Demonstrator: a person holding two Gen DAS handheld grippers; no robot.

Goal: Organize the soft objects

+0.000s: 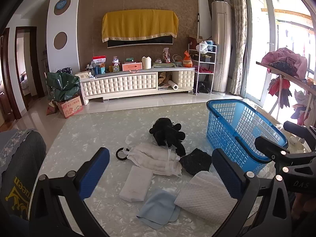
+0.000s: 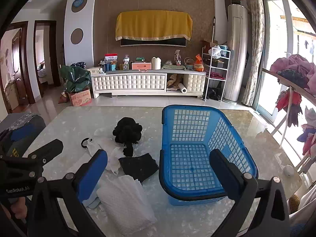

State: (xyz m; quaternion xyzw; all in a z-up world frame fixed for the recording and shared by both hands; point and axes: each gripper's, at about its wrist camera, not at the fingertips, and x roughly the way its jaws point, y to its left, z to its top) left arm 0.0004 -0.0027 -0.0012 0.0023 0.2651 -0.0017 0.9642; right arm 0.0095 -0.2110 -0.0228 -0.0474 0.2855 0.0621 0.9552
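- In the left wrist view, the fingers of the left gripper are seen spread wide with nothing between them, held above the surface.
- Below them a loose cluster is laid out: a white textured cloth, a light blue cloth, a white pad, a white bundle, a black mesh piece and a black plush toy.
- The blue basket is placed just right of the cluster.
- In the right wrist view, the right gripper is likewise released and empty, held over the near rim of the basket, which is seen to hold nothing.
- Since the pieces overlap or touch, it is judged that two could be pinched at once, or a neighbour dragged off the surface.
- The light basket could be knocked or slid by a careless lowering.
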